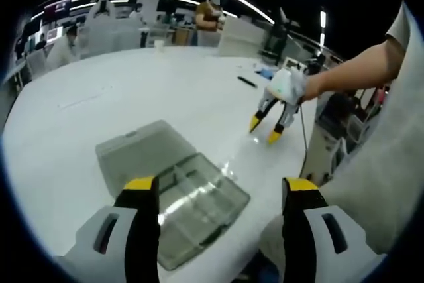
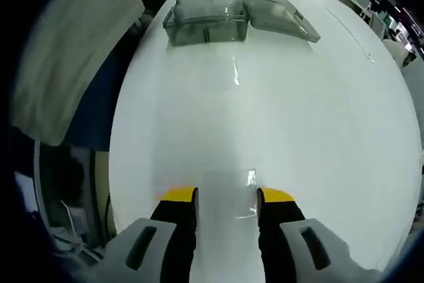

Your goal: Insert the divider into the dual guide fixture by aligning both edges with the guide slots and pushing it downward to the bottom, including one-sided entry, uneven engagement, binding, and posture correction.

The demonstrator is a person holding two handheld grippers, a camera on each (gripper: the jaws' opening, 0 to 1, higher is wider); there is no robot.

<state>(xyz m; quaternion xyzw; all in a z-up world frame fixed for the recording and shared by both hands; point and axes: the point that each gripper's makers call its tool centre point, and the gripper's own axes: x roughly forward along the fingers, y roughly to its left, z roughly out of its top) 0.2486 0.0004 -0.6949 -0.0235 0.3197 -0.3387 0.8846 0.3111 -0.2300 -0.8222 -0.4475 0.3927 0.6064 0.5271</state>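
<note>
A clear plastic fixture box (image 1: 199, 207) sits at the table's near edge, its hinged lid (image 1: 139, 150) lying open beside it. My left gripper (image 1: 220, 185) hovers open just above the box, one jaw on each side. A hand holds my right gripper (image 1: 264, 130) open, tips down on the table to the right. In the right gripper view, a small clear divider piece (image 2: 251, 178) lies on the white table just ahead of my right gripper (image 2: 227, 195), close to its right jaw. Another clear strip (image 2: 235, 71) lies between it and the box (image 2: 205, 21) with its lid (image 2: 281, 16).
The big white table (image 1: 132, 91) carries a black pen-like item (image 1: 246, 82) and small blue things (image 1: 265, 72) far off. A person (image 1: 209, 12) and covered chairs (image 1: 106, 31) stand beyond it. The table edge (image 2: 119, 137) and the person's light clothing (image 2: 66, 51) lie left.
</note>
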